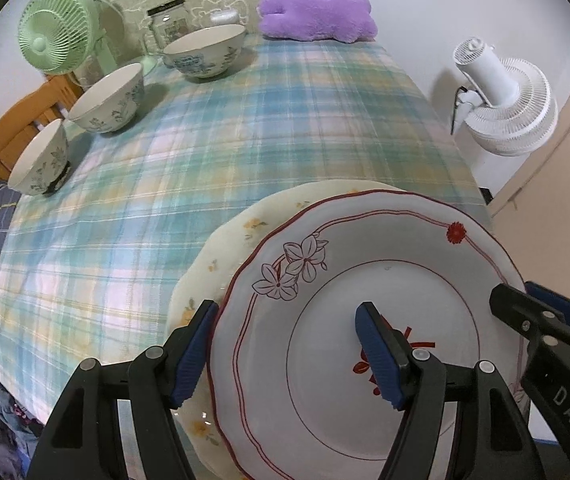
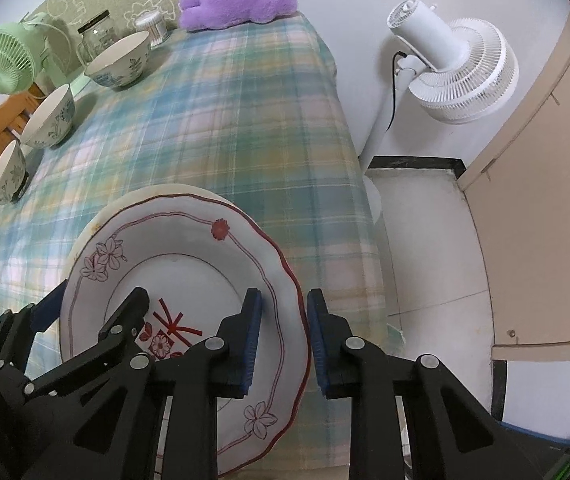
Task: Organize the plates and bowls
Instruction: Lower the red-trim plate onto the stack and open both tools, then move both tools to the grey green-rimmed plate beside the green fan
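**Desk:** At the near edge of the plaid tablecloth, what have you got?

**Operator:** I see a red-trimmed plate lying on a cream floral plate, close to the table's near right corner. My left gripper is spread wide across the red-trimmed plate's left rim, one pad outside the edge, one over the well, gripping nothing. My right gripper brackets the right rim with a gap either side, so I judge it released too.

**Desk:** And the bowls?

**Operator:** Three floral bowls stand well apart along the far left edge, near a green fan.

**Desk:** Handling?

**Operator:** I'd call the plate rigid, glazed, slippery and breakable. I'd pinch the scalloped rim on opposite sides and lift level, so it doesn't skate off the plate beneath.
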The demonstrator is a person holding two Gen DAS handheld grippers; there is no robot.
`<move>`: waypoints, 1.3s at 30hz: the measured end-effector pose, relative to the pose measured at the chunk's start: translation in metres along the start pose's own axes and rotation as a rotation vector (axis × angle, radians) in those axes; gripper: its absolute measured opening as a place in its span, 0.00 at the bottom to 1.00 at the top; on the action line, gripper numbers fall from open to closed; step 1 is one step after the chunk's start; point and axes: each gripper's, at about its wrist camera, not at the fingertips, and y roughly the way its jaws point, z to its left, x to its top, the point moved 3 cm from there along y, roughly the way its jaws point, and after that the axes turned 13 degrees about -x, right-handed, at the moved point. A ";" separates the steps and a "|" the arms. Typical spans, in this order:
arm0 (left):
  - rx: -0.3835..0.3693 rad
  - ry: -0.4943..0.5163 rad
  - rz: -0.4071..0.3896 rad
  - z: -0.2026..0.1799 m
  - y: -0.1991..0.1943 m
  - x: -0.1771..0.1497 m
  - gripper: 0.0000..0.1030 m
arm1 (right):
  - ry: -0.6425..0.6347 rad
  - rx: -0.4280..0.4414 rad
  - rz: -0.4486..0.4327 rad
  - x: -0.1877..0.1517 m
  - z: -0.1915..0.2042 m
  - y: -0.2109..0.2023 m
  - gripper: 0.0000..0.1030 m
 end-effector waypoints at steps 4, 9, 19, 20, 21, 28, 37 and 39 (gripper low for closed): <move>0.020 0.006 -0.025 0.003 -0.004 0.002 0.69 | -0.025 0.012 0.000 0.002 0.012 0.002 0.23; 0.038 0.026 -0.035 0.001 -0.004 0.007 0.67 | -0.027 0.015 -0.002 0.008 0.016 0.005 0.23; 0.042 -0.010 -0.017 0.009 -0.001 0.004 0.74 | -0.042 0.024 -0.016 0.009 0.019 0.008 0.25; 0.036 -0.021 -0.009 0.010 0.000 0.002 0.76 | -0.044 0.021 -0.025 0.008 0.020 0.008 0.25; 0.038 -0.023 -0.013 0.011 0.000 0.000 0.78 | -0.039 0.021 -0.029 0.008 0.019 0.008 0.25; 0.002 -0.027 -0.013 0.011 -0.006 -0.011 0.90 | -0.057 -0.013 -0.049 0.005 0.023 0.004 0.26; -0.043 -0.003 -0.044 0.021 -0.025 -0.005 0.95 | -0.044 0.001 -0.066 0.005 0.030 -0.014 0.56; -0.056 0.018 -0.053 0.027 -0.031 -0.002 0.95 | -0.039 0.001 -0.070 0.005 0.037 -0.020 0.57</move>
